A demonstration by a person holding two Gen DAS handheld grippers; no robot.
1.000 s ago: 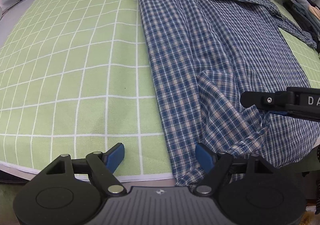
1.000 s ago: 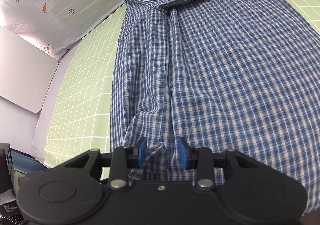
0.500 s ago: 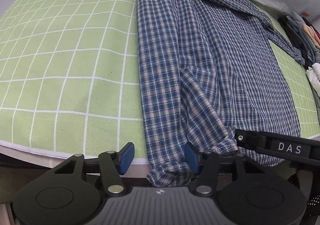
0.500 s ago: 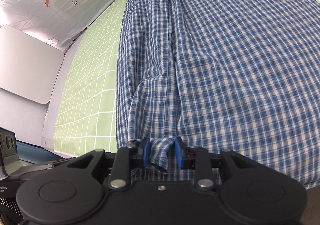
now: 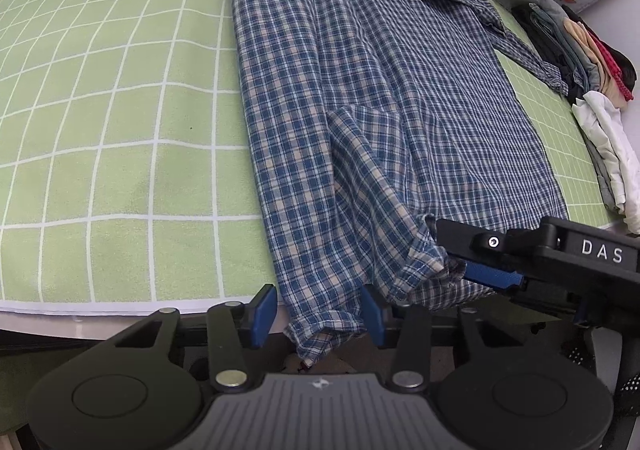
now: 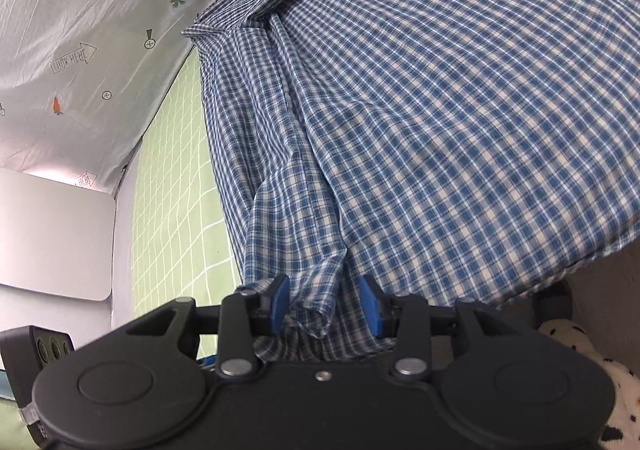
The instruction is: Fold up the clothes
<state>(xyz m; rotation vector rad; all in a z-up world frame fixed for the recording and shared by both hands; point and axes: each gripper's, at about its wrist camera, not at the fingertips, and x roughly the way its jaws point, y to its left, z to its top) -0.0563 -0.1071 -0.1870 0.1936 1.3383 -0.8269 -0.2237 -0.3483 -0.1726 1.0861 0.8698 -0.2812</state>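
"DAS" stands in white letters on the right hand-held gripper; "LOOK HERE" arrows mark the grey sheet beyond it.

Green grid mat spread flat, grey printed sheet behind it, a pale board off to the side.

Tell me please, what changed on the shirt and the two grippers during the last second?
The right gripper dragged the shirt hem back past the mat edge; its jaws now stand wider around the bunched cloth. The left gripper followed, open, hem now between its fingers. The clothes stack stayed.
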